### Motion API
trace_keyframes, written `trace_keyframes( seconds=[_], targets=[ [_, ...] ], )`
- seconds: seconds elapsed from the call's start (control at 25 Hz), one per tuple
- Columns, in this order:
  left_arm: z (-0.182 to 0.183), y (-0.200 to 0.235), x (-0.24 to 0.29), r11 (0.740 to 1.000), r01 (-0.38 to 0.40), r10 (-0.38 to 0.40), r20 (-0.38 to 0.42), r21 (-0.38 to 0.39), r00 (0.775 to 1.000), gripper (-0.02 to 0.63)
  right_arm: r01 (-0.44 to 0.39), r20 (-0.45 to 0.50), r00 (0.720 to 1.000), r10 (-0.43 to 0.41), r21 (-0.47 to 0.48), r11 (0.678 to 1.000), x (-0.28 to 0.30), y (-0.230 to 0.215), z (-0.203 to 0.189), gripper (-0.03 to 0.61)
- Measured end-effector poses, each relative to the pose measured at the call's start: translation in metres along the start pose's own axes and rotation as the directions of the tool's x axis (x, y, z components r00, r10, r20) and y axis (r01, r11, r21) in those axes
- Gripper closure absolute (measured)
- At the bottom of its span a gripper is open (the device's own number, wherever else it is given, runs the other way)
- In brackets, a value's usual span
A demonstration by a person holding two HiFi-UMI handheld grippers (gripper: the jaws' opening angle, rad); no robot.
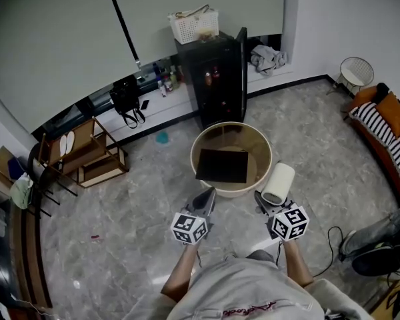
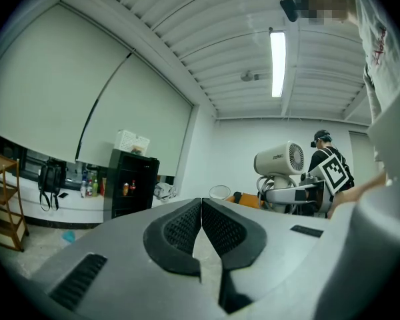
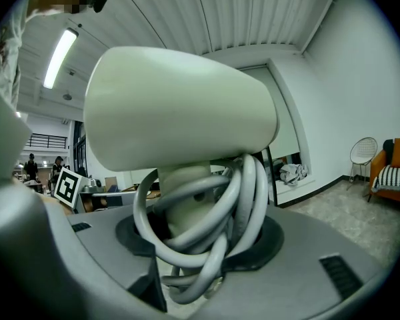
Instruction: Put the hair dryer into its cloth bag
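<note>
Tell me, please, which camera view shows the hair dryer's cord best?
The right gripper view: the grey cord is close up, coiled round the handle of the hair dryer. The left gripper view shows only small, distant loops; in the head view the cord cannot be made out.

The hair dryer point(image 3: 180, 105) you hold is creamy white, and its coiled cord point(image 3: 213, 232) is pale grey. Your left hand-held gripper point(image 1: 205, 199) and right hand-held gripper point(image 1: 267, 202) are grey with black ribbed pads point(image 2: 180, 229). Each bears a cube point(image 1: 189, 228) patterned with black-and-white square markers. The cloth bag point(image 1: 222, 166) is black against the beige desk point(image 1: 207, 139). The floor point(image 1: 133, 205) is grey marble with pale veins. The cabinet point(image 1: 220, 79) is black, the basket point(image 1: 194, 25) white, and the sofa point(image 1: 393, 112) orange, with a black-and-white striped cushion point(image 1: 373, 120).
</note>
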State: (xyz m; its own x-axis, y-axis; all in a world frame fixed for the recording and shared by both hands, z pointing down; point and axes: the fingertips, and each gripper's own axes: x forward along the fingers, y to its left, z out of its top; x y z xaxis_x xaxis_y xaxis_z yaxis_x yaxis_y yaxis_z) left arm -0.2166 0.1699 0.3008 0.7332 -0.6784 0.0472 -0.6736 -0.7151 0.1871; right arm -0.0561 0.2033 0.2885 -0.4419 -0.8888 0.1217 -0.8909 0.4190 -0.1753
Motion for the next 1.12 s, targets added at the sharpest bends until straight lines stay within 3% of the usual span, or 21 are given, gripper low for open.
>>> trace_keyframes(
  seconds=[0.6, 1.12],
  targets=[
    [-0.035, 0.007, 0.034, 0.998, 0.048, -0.051, -0.076, -0.044, 0.996, 0.583, 0.060, -0.050, 0.997, -0.058, 0.040, 0.997, 0.008, -0.027, -0.029, 0.321],
    [-0.033, 0.033, 0.137, 0.997, 0.056, -0.060, -0.100, -0.044, 0.993, 0.583, 0.066, -0.042, 0.997, -0.064, 0.049, 0.997, 0.066, -0.115, -0.008, 0.321]
  ],
)
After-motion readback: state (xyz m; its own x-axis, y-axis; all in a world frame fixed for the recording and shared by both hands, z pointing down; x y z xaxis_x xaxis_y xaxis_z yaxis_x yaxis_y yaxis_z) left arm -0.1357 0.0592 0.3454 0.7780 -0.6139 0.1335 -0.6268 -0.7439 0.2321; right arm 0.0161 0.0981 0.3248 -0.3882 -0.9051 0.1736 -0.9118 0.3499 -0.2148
